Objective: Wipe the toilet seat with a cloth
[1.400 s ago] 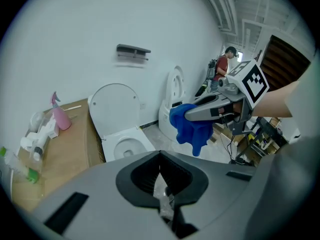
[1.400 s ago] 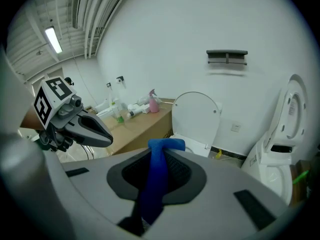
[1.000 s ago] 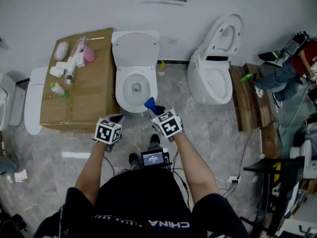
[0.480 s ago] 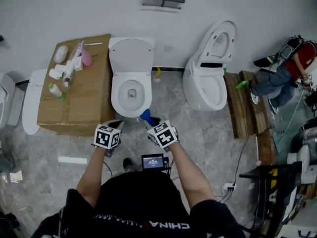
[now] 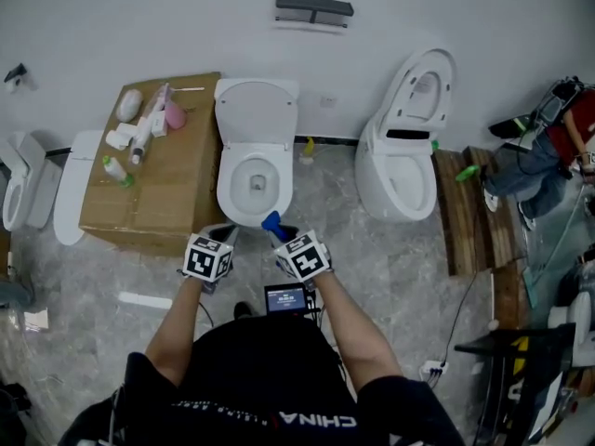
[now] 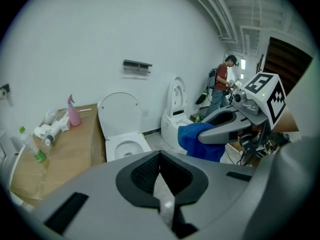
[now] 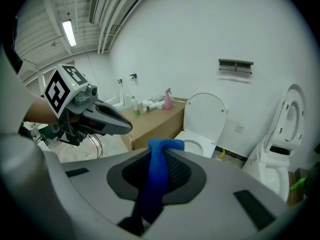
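Observation:
A white toilet [image 5: 230, 191] stands against the wall with its lid [image 5: 257, 106] up and the seat ring [image 6: 111, 145] down around the bowl. Just in front of the bowl's near rim, my right gripper [image 5: 277, 229] is shut on a blue cloth [image 5: 271, 221]. That cloth [image 7: 159, 170] hangs pinched between its jaws, with the toilet [image 7: 199, 145] ahead. My left gripper [image 5: 221, 234] is beside it on the left, level with the bowl's front. Its jaws [image 6: 160, 157] are shut with nothing between them. The cloth [image 6: 199, 140] shows at the right of the left gripper view.
A cardboard box [image 5: 158, 189] left of the toilet carries several bottles and a pink spray bottle [image 5: 174, 115]. A second toilet [image 5: 398, 167] stands to the right, then wooden pallets [image 5: 472, 214] and a person [image 5: 556, 130]. Another toilet [image 5: 22, 195] is far left.
The right gripper with the cloth has drifted left, nearer the left gripper. Both stay in front of the bowl, still shut.

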`<move>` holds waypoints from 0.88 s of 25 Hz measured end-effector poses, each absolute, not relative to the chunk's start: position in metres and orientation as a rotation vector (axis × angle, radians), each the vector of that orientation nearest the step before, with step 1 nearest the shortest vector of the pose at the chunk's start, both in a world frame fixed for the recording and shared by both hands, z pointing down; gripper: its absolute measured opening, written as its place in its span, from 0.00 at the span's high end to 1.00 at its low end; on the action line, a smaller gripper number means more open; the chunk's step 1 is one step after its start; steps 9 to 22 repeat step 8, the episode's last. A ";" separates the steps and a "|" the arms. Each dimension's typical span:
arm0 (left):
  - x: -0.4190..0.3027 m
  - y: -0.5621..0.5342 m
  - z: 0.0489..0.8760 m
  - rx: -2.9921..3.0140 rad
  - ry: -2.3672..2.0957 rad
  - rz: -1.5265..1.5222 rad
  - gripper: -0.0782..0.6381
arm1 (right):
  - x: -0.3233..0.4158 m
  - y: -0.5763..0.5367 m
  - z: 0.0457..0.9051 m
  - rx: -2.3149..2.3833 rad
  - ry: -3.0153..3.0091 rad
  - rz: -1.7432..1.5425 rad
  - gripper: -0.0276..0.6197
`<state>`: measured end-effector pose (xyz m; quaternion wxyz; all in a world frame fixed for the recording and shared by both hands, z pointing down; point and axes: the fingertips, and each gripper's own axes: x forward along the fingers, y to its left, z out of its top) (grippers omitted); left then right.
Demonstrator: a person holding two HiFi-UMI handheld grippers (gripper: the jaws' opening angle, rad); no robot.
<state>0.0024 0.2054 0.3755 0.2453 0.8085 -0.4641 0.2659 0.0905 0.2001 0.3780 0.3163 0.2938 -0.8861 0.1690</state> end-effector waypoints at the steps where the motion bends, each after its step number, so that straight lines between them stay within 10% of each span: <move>1: 0.003 0.205 0.375 2.206 -1.272 0.731 0.87 | 0.090 0.200 0.378 0.769 -2.335 0.442 0.87; 22: 0.006 0.208 0.377 2.203 -1.285 0.807 0.87 | 0.089 0.197 0.372 0.763 -2.333 0.418 0.87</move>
